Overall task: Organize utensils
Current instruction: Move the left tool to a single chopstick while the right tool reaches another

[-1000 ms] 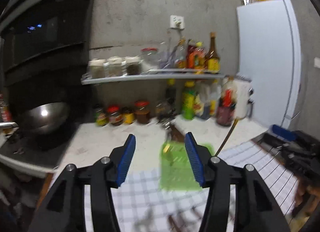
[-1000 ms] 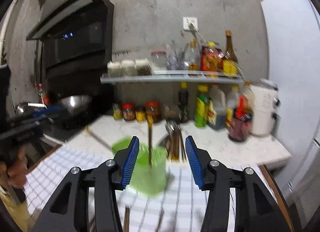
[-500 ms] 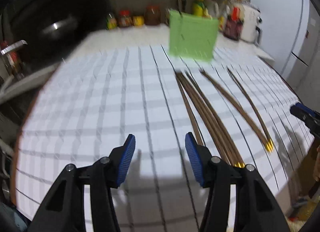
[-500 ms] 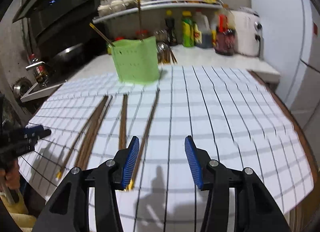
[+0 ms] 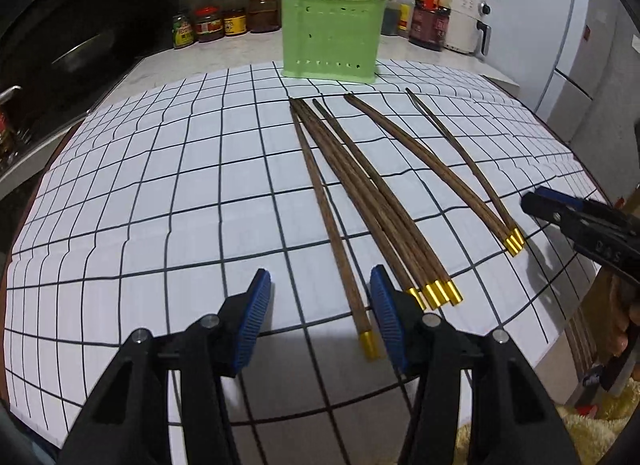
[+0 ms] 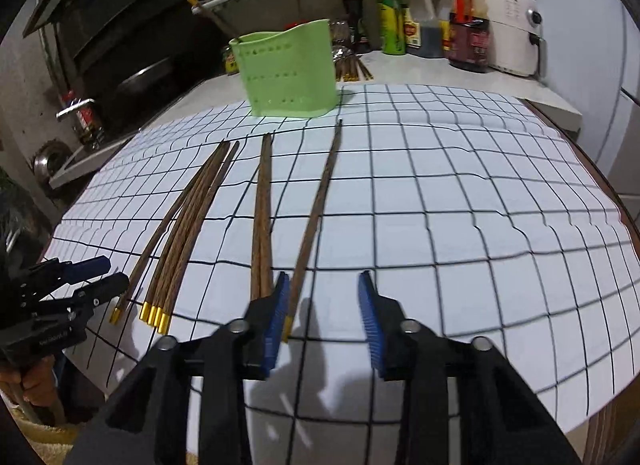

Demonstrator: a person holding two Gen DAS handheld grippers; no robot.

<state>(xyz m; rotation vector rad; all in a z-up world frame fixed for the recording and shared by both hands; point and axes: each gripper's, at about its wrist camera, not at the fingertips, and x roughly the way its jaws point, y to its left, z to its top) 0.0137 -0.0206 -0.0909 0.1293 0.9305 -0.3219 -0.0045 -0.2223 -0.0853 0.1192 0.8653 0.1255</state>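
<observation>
Right gripper (image 6: 324, 285) jaws, just closing, straddle one chopstick (image 6: 316, 221).

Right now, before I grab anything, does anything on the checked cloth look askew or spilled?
Nothing spilled. The brown wooden chopsticks with gold ends lie fanned in loose groups rather than parallel. The pale green perforated plastic holder stands upright beyond them.

Both wrist cameras look forward and steeply down along their own fingers, close over the near edge of the checked cloth (image 5: 160, 193), facing the green utensil holder (image 5: 330, 41) and the shelf wall at the top of frame. The left view sits at the cloth's left, showing the right gripper (image 5: 536, 201) at its right edge; the right view shows the left gripper (image 6: 108, 273) at lower left. Both share the cloth, holder (image 6: 290, 73) and wooden chopsticks (image 5: 360, 193).
</observation>
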